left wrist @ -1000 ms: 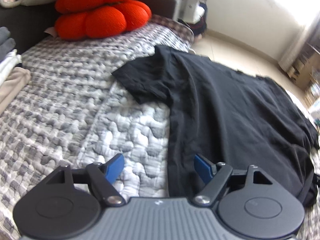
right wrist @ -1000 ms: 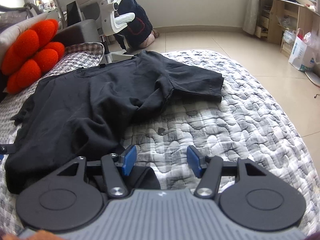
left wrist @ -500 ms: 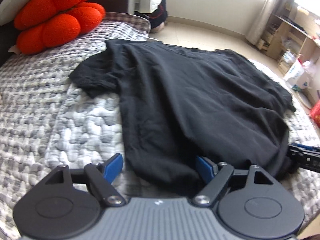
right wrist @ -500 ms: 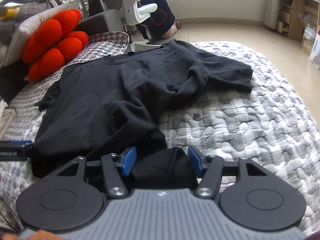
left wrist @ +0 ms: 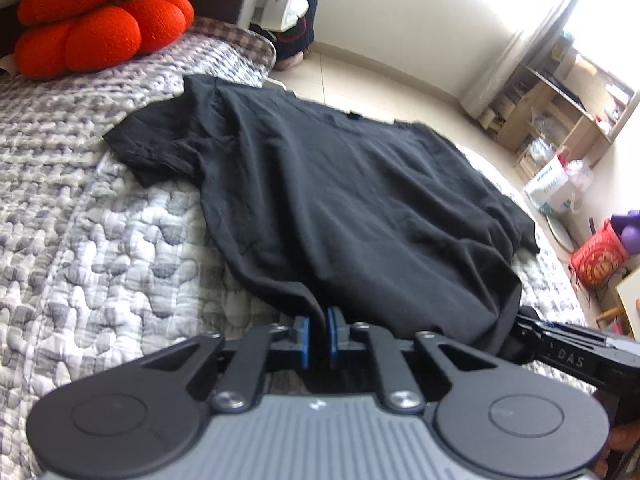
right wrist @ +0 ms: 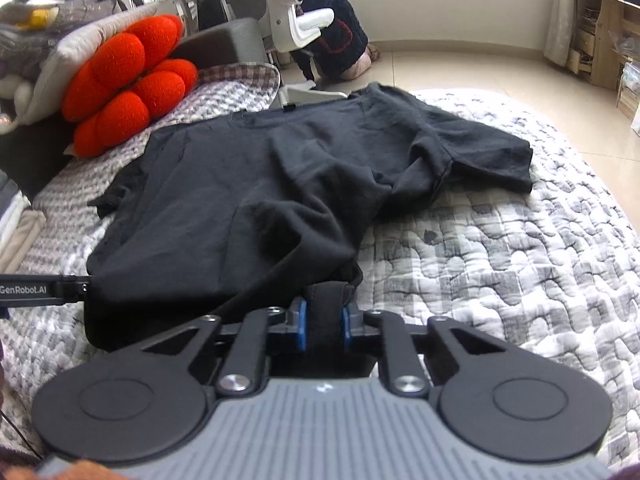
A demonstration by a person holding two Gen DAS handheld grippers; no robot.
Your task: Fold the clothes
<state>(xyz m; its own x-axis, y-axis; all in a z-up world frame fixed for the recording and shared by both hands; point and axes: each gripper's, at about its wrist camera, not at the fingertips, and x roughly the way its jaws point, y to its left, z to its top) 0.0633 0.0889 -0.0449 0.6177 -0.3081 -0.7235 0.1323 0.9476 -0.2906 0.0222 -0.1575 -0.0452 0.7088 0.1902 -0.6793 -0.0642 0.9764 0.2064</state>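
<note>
A black T-shirt (left wrist: 352, 200) lies spread on a grey quilted bed (left wrist: 100, 248), collar towards the far edge. My left gripper (left wrist: 319, 334) is shut on the shirt's near hem at its left corner. My right gripper (right wrist: 324, 322) is shut on a bunched fold of the same hem at the right corner of the shirt (right wrist: 260, 200). The right gripper shows at the right edge of the left wrist view (left wrist: 576, 354); the left gripper shows at the left edge of the right wrist view (right wrist: 44, 290). Both sleeves lie flat on the quilt.
A red flower-shaped cushion (left wrist: 100, 28) sits at the head of the bed, also in the right wrist view (right wrist: 128, 80). A white office chair (right wrist: 296, 20) and tiled floor lie beyond the bed. Wooden shelves (left wrist: 560, 104) and bags (left wrist: 600, 256) stand at right. Folded clothes (right wrist: 16, 224) lie at left.
Both grippers have closed from open onto the shirt's near hem. The hem is now gathered and lifted slightly between each pair of blue pads.
</note>
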